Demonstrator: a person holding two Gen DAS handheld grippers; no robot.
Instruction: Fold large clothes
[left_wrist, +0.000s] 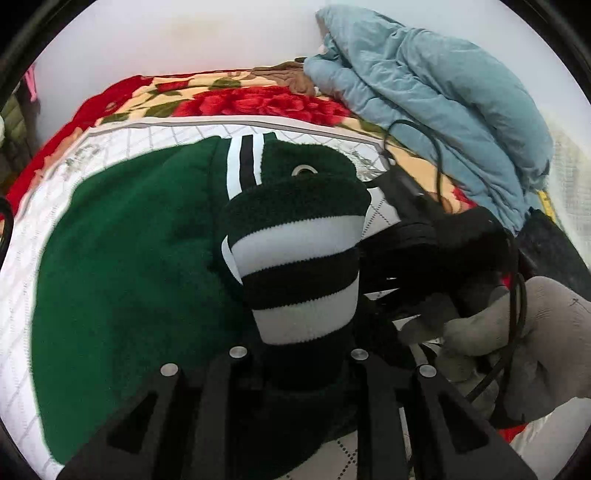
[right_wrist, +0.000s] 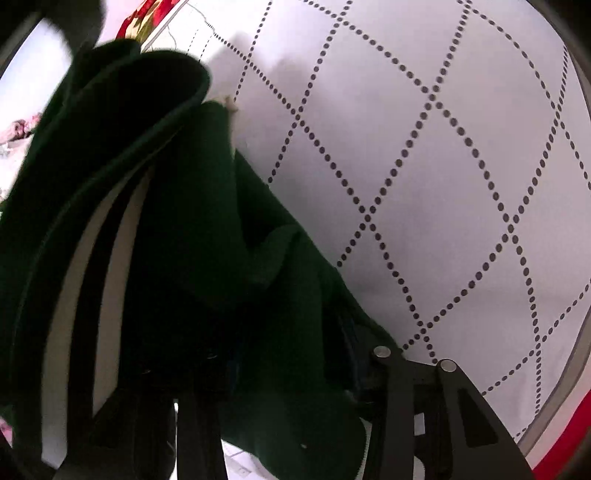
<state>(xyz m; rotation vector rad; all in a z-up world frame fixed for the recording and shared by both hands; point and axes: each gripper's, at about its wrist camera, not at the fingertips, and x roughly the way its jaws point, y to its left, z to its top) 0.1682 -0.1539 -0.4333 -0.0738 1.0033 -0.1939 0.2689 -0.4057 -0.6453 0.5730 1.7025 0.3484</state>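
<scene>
A dark green fleece garment (left_wrist: 129, 258) lies spread on a white quilted mat (left_wrist: 147, 136) in the left wrist view. Its black-and-white striped cuff (left_wrist: 295, 266) rises from between the fingers of my left gripper (left_wrist: 297, 350), which is shut on it. To the right, a gloved hand (left_wrist: 535, 332) carries my right gripper (left_wrist: 436, 236). In the right wrist view, bunched folds of the green garment (right_wrist: 166, 221) fill the jaws of my right gripper (right_wrist: 291, 354) and hide its left finger. The right finger (right_wrist: 384, 354) presses against the fabric. White stripes show on the folds.
The dotted mat (right_wrist: 443, 184) lies on a red floral blanket (left_wrist: 258, 99). A heaped light blue quilt (left_wrist: 424, 92) sits at the back right against a pale wall. A black cable (left_wrist: 437, 158) trails from the right gripper. The mat's edge and red blanket (right_wrist: 565, 443) show at lower right.
</scene>
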